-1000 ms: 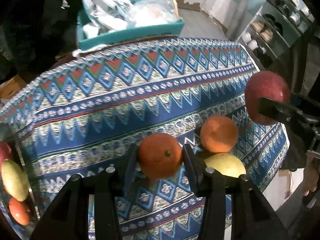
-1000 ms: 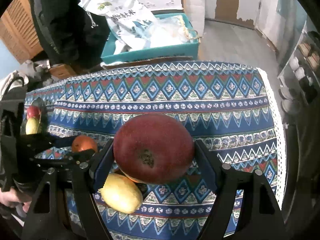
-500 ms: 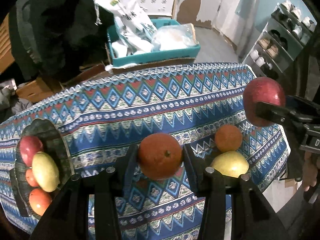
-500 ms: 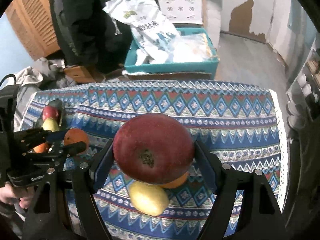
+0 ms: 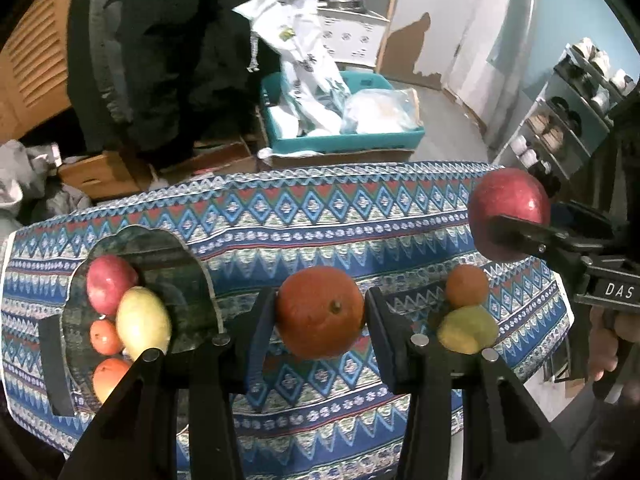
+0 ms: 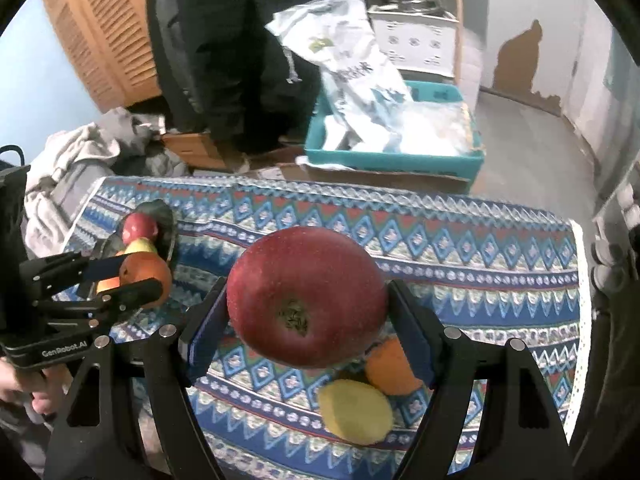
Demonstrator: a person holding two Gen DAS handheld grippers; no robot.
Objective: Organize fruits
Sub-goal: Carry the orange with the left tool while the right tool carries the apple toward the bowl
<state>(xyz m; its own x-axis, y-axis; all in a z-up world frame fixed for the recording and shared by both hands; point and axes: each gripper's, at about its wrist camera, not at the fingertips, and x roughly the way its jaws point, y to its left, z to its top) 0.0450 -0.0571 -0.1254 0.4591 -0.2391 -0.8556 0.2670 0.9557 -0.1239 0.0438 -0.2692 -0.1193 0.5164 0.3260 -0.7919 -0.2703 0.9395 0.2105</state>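
Note:
My left gripper [image 5: 320,316] is shut on an orange [image 5: 320,312] and holds it above the patterned tablecloth [image 5: 320,216]. My right gripper [image 6: 308,312] is shut on a big red apple [image 6: 306,296], also held high; it shows in the left wrist view [image 5: 508,212] at the right. A dark green plate [image 5: 168,252] at the table's left holds a red apple [image 5: 110,282], a yellow-green mango [image 5: 142,322] and two small oranges [image 5: 105,336]. On the cloth at the right lie an orange [image 6: 390,368] and a yellow mango [image 6: 356,410], touching.
Beyond the table's far edge stand a teal crate [image 5: 344,140] with white bags, cardboard boxes [image 5: 100,172] and a person in dark clothes [image 6: 224,52]. A shelf rack [image 5: 568,120] stands at the right. A heap of grey cloth [image 6: 80,160] lies at the far left.
Both grippers have risen and pulled back from the table with their fruits still held. The plate of fruit has come fully into the left wrist view.

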